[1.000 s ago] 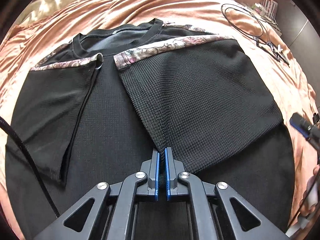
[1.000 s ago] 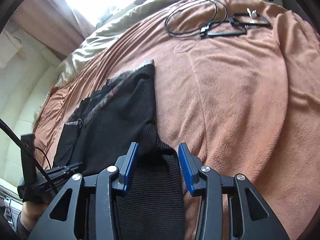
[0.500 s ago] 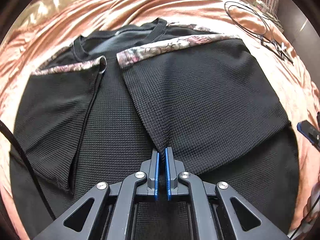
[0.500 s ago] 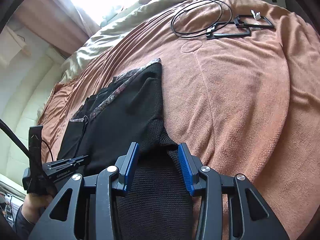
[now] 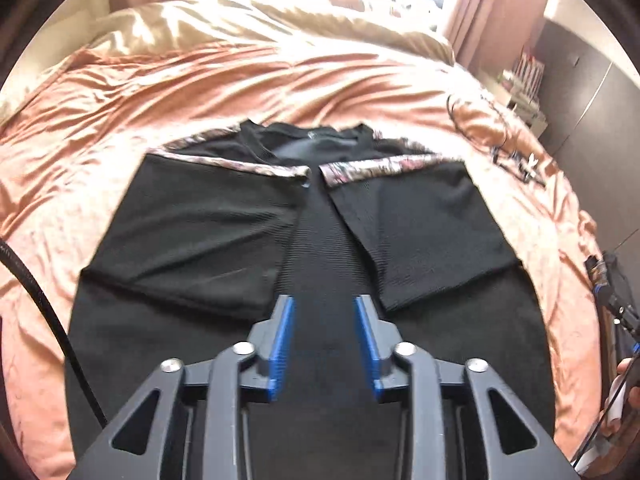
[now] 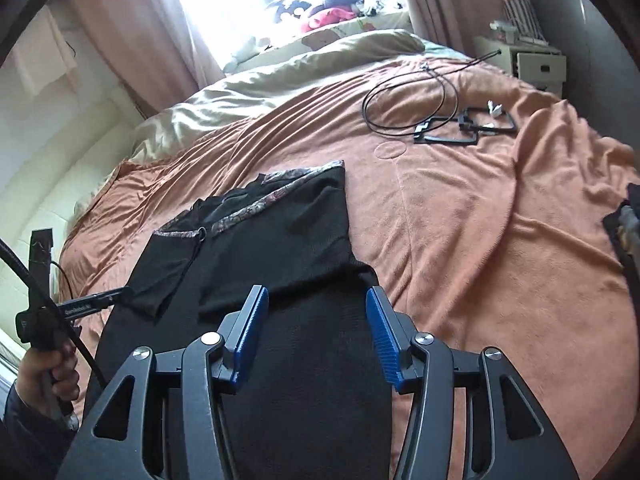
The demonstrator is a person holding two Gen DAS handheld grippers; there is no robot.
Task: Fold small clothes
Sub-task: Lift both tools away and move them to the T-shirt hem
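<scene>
A black knit shirt (image 5: 320,248) with floral-trimmed sleeves lies flat on the orange blanket, collar away from me. Both sleeves are folded inward: the left one (image 5: 200,236) and the right one (image 5: 432,236). My left gripper (image 5: 325,320) is open and empty above the shirt's middle, near the right sleeve's corner. In the right wrist view the shirt (image 6: 280,248) lies ahead; my right gripper (image 6: 316,320) is open and empty over its lower right part. The left gripper (image 6: 116,296) shows at the left of that view.
The orange blanket (image 6: 480,240) covers the bed. A black cable loop and black frames (image 6: 440,120) lie at the far right. A beige duvet (image 6: 280,76) lies at the head. A white bedside unit (image 6: 532,64) stands beyond. Dark cloth (image 6: 624,224) shows at the right edge.
My left gripper let go of the right sleeve's corner, opened and pulled back up. My right gripper has opened wider and lifted away from the shirt's edge. Both views now look further up the bed.
</scene>
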